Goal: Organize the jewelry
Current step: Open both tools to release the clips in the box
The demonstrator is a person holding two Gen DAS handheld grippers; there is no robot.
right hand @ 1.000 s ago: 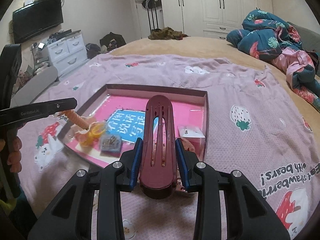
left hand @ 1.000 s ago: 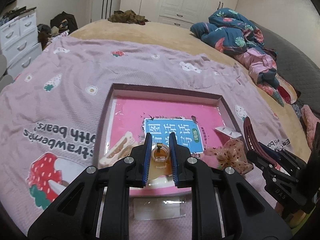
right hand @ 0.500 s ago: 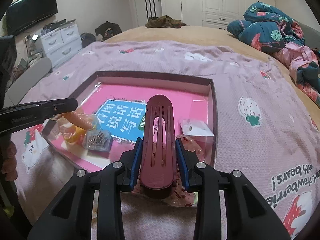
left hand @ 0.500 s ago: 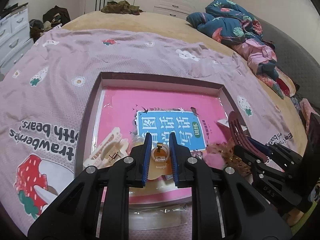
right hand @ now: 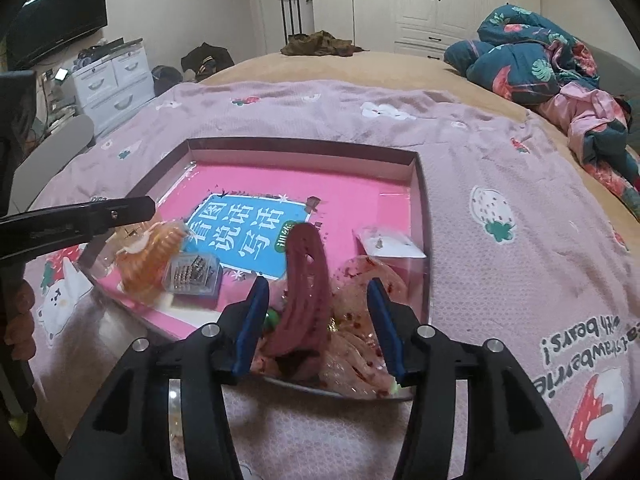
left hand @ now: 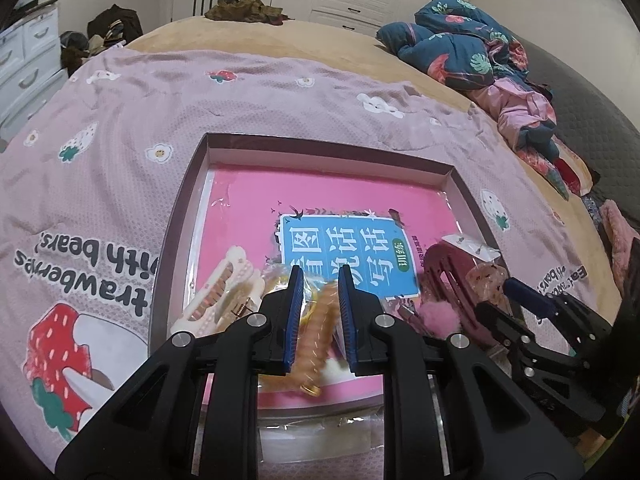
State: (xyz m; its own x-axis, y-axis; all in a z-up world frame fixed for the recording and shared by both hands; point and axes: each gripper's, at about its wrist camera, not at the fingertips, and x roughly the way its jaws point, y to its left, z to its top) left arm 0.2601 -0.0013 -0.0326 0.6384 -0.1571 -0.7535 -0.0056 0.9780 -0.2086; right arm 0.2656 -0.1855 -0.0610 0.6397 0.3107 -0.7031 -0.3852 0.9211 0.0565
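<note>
A shallow box tray [left hand: 320,148] [right hand: 418,184] with a pink book in it lies on the purple bedspread. My left gripper [left hand: 319,280] is open a little, and a blurred orange hair clip [left hand: 316,332] [right hand: 150,256] lies between and below its fingers in the tray. My right gripper [right hand: 316,300] is open wide over the tray's near right corner. The maroon hair clip [right hand: 304,292] [left hand: 444,272] stands loose between its fingers, blurred, on a pink sequined clip [right hand: 360,280].
A cream claw clip [left hand: 218,292] lies at the tray's left side. A clear box of small pieces [right hand: 194,276] and a carded earring packet [right hand: 386,242] are in the tray. A heap of blue and pink bedding [right hand: 560,80] lies at the far right.
Both grippers dropped toward the tray. The right gripper opened and let go of the maroon clip. The left gripper widened slightly and the orange clip slipped down from it.
</note>
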